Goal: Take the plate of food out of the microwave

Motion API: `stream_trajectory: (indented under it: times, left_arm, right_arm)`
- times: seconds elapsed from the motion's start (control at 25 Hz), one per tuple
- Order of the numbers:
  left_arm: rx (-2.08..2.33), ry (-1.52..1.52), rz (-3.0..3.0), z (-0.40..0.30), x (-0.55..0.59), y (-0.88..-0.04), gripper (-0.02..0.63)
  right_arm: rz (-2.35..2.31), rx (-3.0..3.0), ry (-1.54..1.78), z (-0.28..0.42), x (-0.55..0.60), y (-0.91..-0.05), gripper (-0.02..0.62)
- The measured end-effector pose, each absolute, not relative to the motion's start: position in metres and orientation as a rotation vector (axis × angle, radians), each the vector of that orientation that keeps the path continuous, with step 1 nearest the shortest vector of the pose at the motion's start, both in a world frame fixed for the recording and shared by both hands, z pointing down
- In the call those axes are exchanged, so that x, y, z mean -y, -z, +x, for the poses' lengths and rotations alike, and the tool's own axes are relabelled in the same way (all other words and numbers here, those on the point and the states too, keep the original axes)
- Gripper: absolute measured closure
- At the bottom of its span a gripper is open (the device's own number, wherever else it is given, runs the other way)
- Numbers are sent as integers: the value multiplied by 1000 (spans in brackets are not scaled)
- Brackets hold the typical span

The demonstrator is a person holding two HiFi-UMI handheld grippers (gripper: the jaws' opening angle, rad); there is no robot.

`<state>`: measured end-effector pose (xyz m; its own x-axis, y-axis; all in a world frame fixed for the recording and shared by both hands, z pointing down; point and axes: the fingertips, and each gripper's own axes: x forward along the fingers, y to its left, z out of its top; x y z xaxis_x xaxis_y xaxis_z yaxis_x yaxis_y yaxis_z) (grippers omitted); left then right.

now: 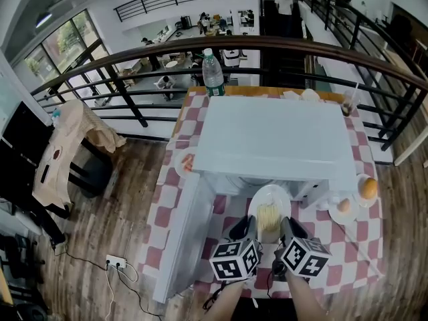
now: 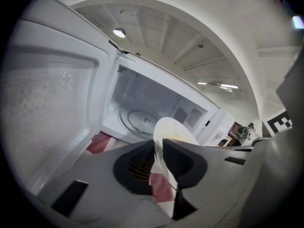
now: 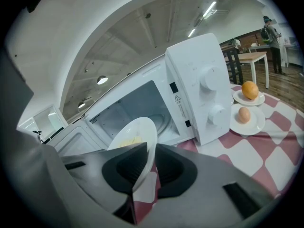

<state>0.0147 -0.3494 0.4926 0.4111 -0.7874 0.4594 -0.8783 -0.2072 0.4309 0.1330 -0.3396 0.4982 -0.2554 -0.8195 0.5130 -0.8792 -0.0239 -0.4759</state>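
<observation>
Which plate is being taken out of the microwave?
Find the white microwave on the checked tablecloth, door open. Right before its opening, the left gripper and right gripper clamp a white plate of yellowish food. The smaller plates beside the microwave hold an egg and an orange.

Head view: bright, even daylight, with the windows (image 1: 63, 42) at upper left as the main source. The microwave (image 1: 274, 139) top reads pale, nearly washed out, with a soft shadow under its front edge. The floor (image 1: 127, 206) at lower left is dimmer. Strong barrel distortion bows the railing (image 1: 267, 42) into an arc, and the corners darken. Focus is sharp throughout.

Left gripper view: round fisheye field with a black surround. The ceiling lamp (image 2: 119, 32) is a small blown-out spot. The inside of the microwave is evenly lit, with no hard shadows. The near jaws are dark grey and soft, and the plate (image 2: 173, 132) rim between them is slightly blurred.

Right gripper view: the same round field. The strip lights (image 3: 209, 7) glare white. The tablecloth (image 3: 266, 141) and far things are crisp, the foreground soft.
</observation>
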Motion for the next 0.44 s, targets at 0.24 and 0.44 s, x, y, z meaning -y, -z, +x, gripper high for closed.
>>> stream_trajectory:
  times: [0.24, 0.44]
  left_arm:
    - [1407, -184, 2019, 14, 351, -494, 543]
    - [1408, -185, 2014, 14, 353, -495, 543]
  right_arm:
    - [1856, 2129, -1154, 132, 341, -500, 538]
    - [1848, 2134, -1161, 131, 343, -501, 538]
